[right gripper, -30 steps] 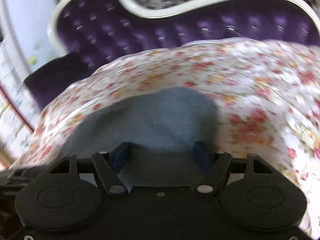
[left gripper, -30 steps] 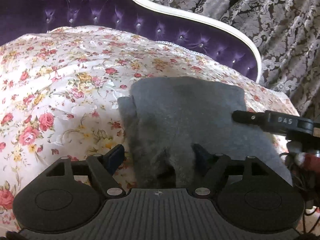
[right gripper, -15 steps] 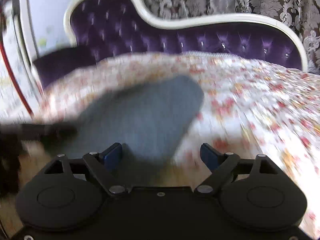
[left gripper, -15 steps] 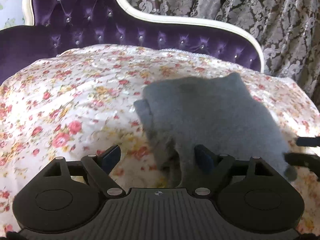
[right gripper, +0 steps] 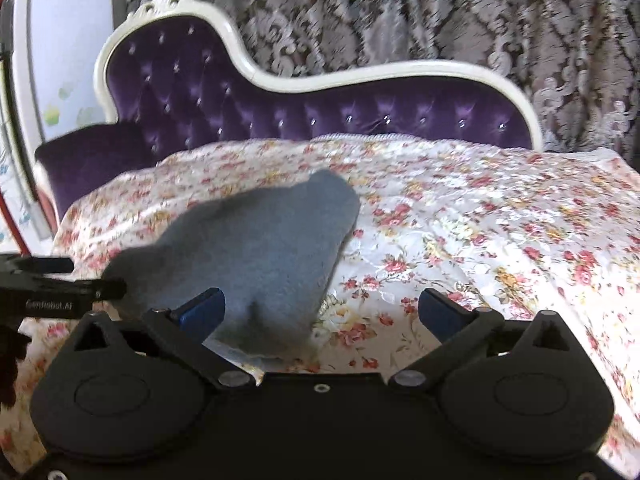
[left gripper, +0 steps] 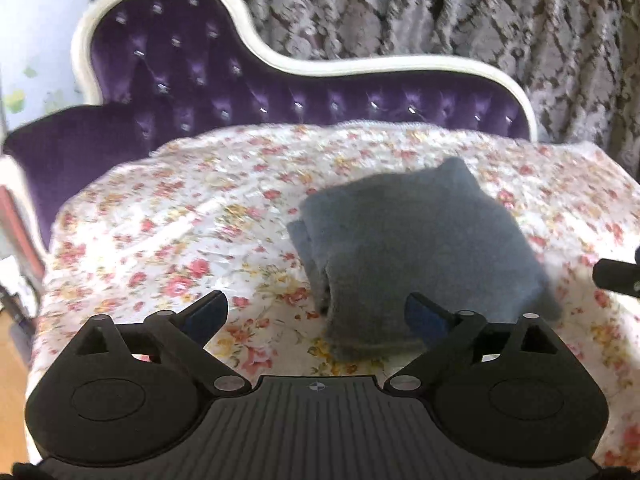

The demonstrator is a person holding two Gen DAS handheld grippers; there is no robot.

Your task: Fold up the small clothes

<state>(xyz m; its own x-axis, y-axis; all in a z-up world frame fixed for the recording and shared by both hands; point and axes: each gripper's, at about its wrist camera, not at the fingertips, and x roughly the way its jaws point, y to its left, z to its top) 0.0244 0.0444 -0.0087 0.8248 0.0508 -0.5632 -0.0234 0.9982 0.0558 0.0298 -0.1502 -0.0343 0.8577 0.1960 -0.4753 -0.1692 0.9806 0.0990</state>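
Grey fuzzy cloth lies folded, layered at its left edge; both grippers opening wide, holding nothing.

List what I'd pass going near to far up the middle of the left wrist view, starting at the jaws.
Left gripper, jaws opening with nothing between them → folded grey garment → floral bedspread → purple tufted sofa back → patterned curtain.
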